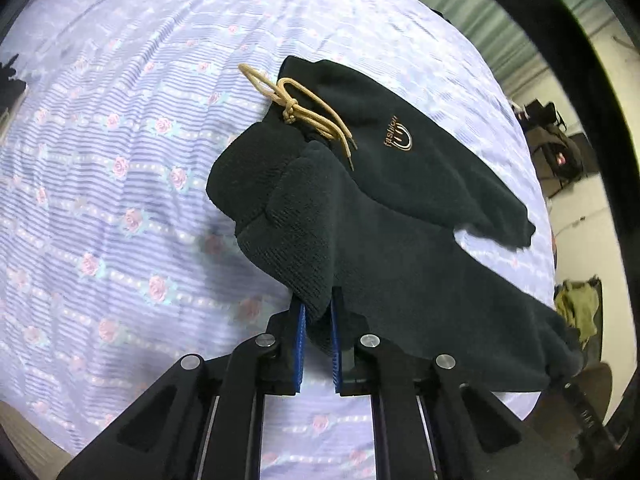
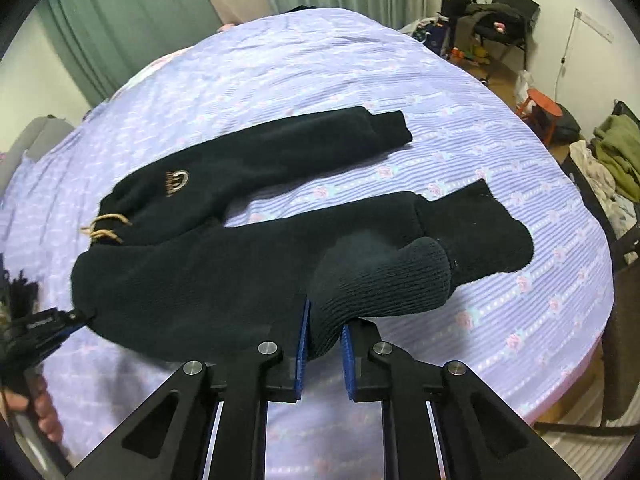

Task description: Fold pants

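Blue-padded fingers of the right gripper (image 2: 324,330) are pinching the ribbed cuff (image 2: 380,276) of the near leg of black fleece pants (image 2: 224,276), while the left gripper (image 1: 318,312) is clamping a fold of the ribbed waistband (image 1: 292,240); fabric is bunching between both pairs of pads. The pants are lying on a bed (image 2: 500,208) covered in a lilac, rose-print sheet, their held edge lifting off it. In the right wrist view the long axis is running left to right, waist at left, legs splaying toward the right, the far leg resting flat. That view alone is showing both leg ends, the left gripper at the waist and a hand (image 2: 40,412). The left wrist view alone is showing the tan drawstring (image 1: 296,108) knotted in a bow and the gold "fashion" logo (image 1: 400,140) clearly.
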